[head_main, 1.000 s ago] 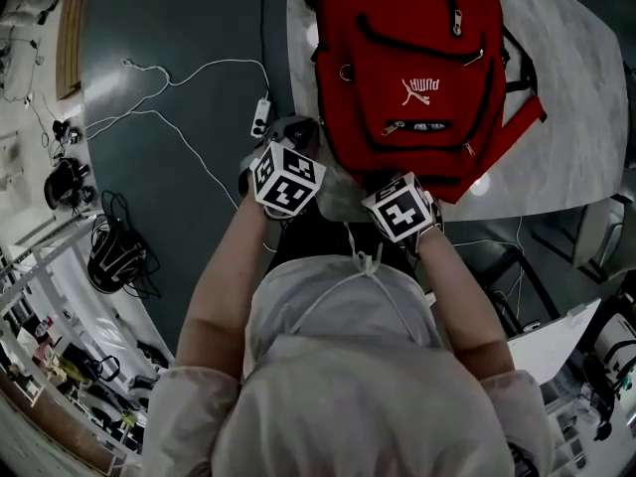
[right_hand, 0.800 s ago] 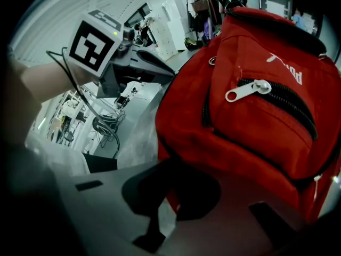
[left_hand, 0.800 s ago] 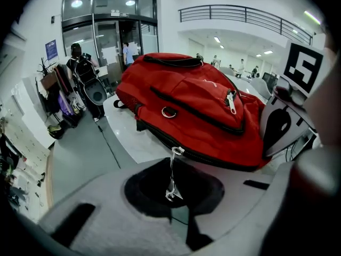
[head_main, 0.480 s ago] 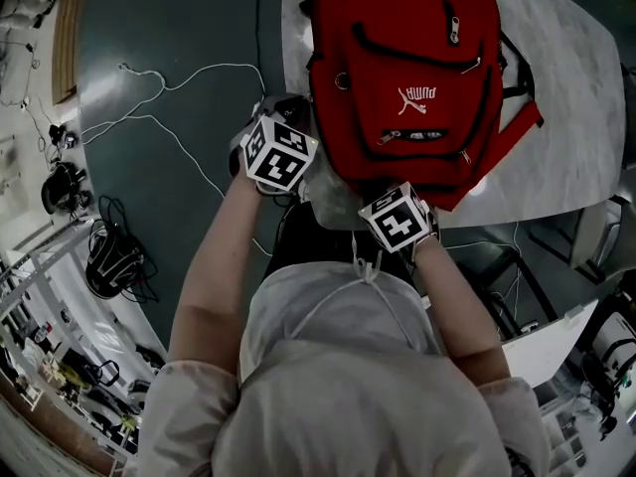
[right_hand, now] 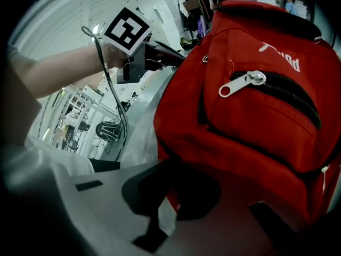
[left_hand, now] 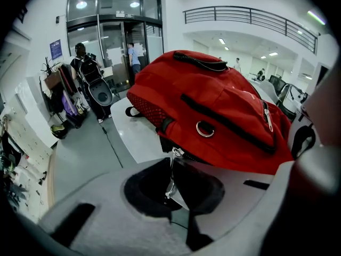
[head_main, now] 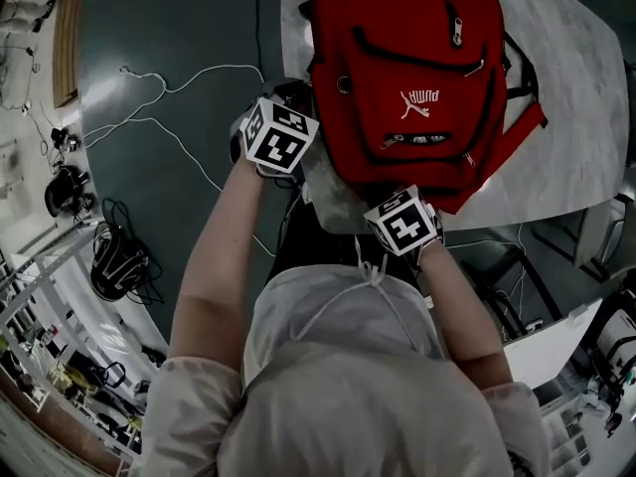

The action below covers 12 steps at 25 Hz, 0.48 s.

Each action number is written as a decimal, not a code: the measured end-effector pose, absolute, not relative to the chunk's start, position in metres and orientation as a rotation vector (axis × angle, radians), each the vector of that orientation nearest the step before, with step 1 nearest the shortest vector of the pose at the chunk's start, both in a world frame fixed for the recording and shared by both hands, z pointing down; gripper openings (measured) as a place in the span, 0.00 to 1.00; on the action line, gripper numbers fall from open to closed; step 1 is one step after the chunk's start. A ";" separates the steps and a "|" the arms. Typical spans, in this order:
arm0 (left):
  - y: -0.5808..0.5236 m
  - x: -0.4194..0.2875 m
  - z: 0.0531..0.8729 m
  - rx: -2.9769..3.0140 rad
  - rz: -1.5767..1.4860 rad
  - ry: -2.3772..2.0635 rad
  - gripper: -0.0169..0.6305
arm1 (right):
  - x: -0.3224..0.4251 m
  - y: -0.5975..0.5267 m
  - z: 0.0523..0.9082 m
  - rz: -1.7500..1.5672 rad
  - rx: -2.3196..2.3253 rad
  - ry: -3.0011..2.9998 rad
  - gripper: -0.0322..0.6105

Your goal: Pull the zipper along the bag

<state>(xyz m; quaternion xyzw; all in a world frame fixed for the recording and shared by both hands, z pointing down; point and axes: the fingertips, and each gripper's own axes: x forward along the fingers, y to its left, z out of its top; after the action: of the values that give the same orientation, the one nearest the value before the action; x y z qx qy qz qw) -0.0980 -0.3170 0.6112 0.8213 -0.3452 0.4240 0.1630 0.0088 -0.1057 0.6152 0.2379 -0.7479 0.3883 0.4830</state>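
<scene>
A pale marbled bench (head_main: 566,78) stands over a dark floor (head_main: 159,28). The left gripper (left_hand: 170,190) has its jaws clenched on the thin silver metal zipper pull (left_hand: 171,169), at the left edge of the red fabric backpack (head_main: 417,78) that lies flat on the bench. The right gripper (right_hand: 171,199) has its jaws clamped on the backpack's near bottom edge, seemingly as an anchor. As I judge it, the slim pull could slip from the jaws if tugged askew, and the backpack could slide if the anchor loosens.

The bag (head_main: 417,58) lies on a table (head_main: 571,87), cable (head_main: 231,66) on floor (head_main: 159,18) leftward.
</scene>
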 end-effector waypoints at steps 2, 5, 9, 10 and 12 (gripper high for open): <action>-0.322 -0.097 0.612 2.328 1.196 -0.978 0.07 | 0.009 -0.105 0.615 0.938 0.596 -1.820 0.09; -0.323 -0.097 0.613 2.316 1.198 -0.979 0.07 | 0.008 -0.105 0.613 0.944 0.606 -1.821 0.09; -0.325 -0.098 0.614 2.325 1.193 -1.020 0.07 | 0.008 -0.108 0.614 0.962 0.597 -1.823 0.09; -0.326 -0.098 0.614 2.332 1.182 -1.033 0.07 | 0.008 -0.108 0.614 0.965 0.596 -1.822 0.09; -0.328 -0.099 0.613 2.348 1.133 -1.069 0.07 | 0.008 -0.108 0.614 0.967 0.598 -1.821 0.09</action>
<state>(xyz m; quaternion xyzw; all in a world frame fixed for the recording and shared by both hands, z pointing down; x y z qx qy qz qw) -0.0985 -0.3277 0.6131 0.8223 -0.3744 0.3970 0.1613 0.0084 -0.1080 0.6142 0.2448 -0.7455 0.3959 0.4771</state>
